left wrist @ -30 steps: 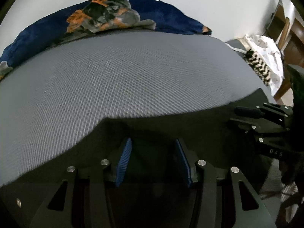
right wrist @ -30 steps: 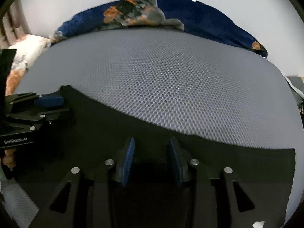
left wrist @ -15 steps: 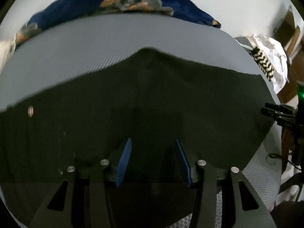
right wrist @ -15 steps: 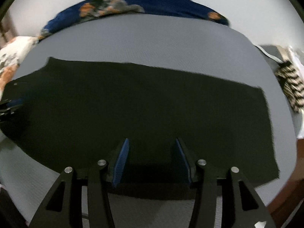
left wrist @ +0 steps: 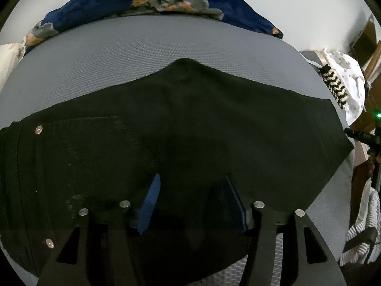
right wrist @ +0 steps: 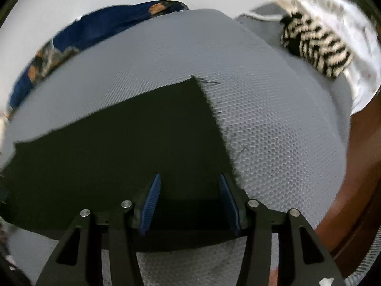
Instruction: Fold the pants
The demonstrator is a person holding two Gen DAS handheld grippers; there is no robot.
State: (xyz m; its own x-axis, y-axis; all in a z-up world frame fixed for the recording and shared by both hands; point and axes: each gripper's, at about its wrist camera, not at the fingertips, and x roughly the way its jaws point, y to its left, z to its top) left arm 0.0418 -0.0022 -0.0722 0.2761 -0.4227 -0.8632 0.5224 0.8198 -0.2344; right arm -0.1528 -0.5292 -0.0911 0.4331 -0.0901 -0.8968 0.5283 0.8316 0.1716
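Observation:
Black pants (left wrist: 190,124) lie flat across the grey mesh mattress (left wrist: 142,54), folded lengthwise, with the riveted pocket (left wrist: 38,130) at the left. My left gripper (left wrist: 191,183) hovers over their seat part. Its jaws are opening, and only flat cloth shows below the blue pads. In the right wrist view the pants (right wrist: 119,138) end at a raw hem (right wrist: 214,119). Near that hem's front corner my right gripper (right wrist: 190,181) stands with its jaws apart and nothing pinched. The right gripper (left wrist: 364,135) also shows at the far right of the left wrist view.
A blue flowered blanket (left wrist: 166,2) is bunched along the mattress's far edge. A black-and-white striped cloth (right wrist: 314,45) and a white cloth (right wrist: 357,59) lie off the right end. Brown wooden furniture (right wrist: 362,155) stands past the mattress's right edge.
The pants went from bunched close under both grippers to lying spread flat. My right gripper swept right to the hem end and rolled. My left gripper's jaws widened.

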